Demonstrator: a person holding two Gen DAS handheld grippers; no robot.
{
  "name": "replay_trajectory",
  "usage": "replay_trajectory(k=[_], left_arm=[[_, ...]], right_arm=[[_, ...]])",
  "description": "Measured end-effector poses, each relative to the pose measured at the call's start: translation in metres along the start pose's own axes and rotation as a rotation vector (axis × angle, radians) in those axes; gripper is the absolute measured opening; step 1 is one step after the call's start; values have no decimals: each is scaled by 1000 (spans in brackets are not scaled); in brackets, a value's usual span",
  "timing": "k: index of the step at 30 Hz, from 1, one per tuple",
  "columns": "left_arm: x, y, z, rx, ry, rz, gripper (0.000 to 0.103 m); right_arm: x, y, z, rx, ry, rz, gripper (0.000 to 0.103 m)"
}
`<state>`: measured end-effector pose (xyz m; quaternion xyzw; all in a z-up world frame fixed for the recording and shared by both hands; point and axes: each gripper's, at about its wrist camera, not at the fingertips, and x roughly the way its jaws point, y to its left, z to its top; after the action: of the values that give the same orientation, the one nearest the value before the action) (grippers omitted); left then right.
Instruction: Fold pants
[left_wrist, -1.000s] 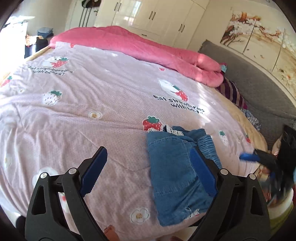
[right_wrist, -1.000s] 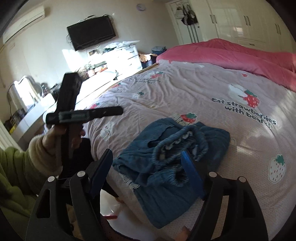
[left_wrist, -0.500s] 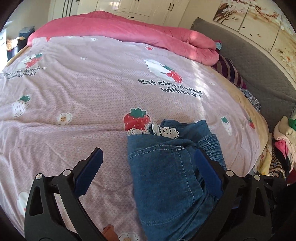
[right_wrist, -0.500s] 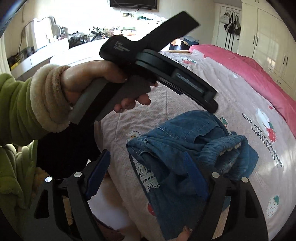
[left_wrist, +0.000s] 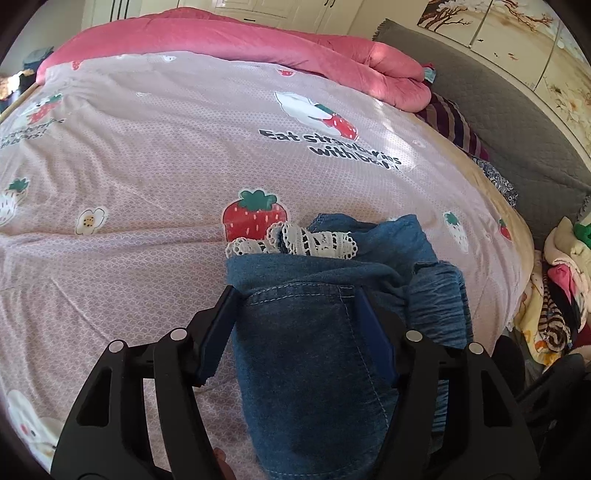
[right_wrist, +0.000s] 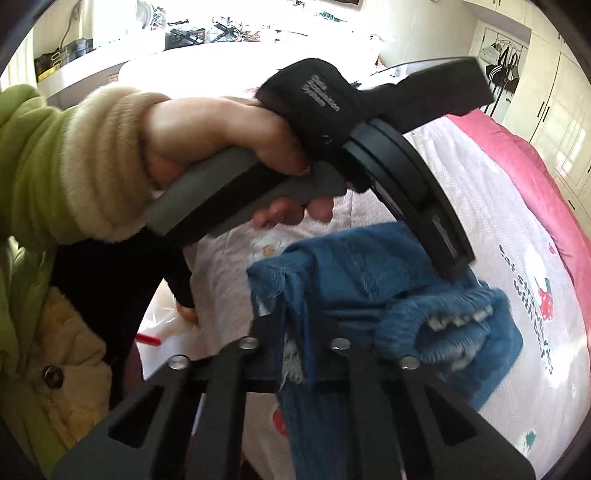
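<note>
The denim pants (left_wrist: 306, 339) lay bunched near the edge of the bed, on the pink strawberry-print cover (left_wrist: 155, 155), with a strip of white lace trim (left_wrist: 295, 242) poking out at their far side, just in front of a printed strawberry (left_wrist: 255, 218), and the gathered elastic waistband (left_wrist: 439, 299) crumpled off to the right. My left gripper (left_wrist: 295, 325) sat over them with its blue-padded fingers (left_wrist: 216, 339) standing apart, one on each side of a flat denim panel with a stitched seam; the pads looked to be at the cloth's edges, not pinching it. In the right wrist view my right gripper (right_wrist: 295, 332) had its jaws drawn in narrow on a raised fold of denim (a frayed edge with a bit of lace hanging between them), so it was holding the pants. Just above that fold I could see my left hand (right_wrist: 221, 144) in its green sleeve with a cream cuff, wrapped round the grey handle of the other tool, whose black body reached down to the pants. Farther out, a rolled pink quilt (left_wrist: 229, 44) ran along the far side of the bed, a striped cushion (left_wrist: 454, 125) lay by a grey headboard (left_wrist: 517, 122), and a heap of mixed clothes (left_wrist: 554, 295) sat off the bed's right edge. White wardrobe doors (right_wrist: 554, 110) stood beyond.
</note>
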<state>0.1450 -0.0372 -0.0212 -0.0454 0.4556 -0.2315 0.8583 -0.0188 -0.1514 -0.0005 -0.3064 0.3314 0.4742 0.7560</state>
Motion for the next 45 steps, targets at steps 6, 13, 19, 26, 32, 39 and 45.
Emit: replay_trajectory(k=[6,13,19,26,32,39,45], left_arm=[[1,-4,-2,17,-16,-16,59],[2,-1,-2,15,-19,-31,59],[2,2,-3,17,-22,-44,59],[1,2,-5,34,-28,-41,59],[0,-1,-5,48,-30,-37,62],[1,-2,-5,52,-31,-35,63],[2,-3,-5,56,-31,-28,64]], right_arm=[[3,-1,-12,46,14,-8,5],[-20,13,18,-33,-108,-40,20],[11,34,38,-209,-44,-78,20],[49,47,47,-327,28,-115,48],[63,37,42,-227,60,-22,23],[50,33,30,-139,19,39,14],[55,22,14,-17,-18,78,14]])
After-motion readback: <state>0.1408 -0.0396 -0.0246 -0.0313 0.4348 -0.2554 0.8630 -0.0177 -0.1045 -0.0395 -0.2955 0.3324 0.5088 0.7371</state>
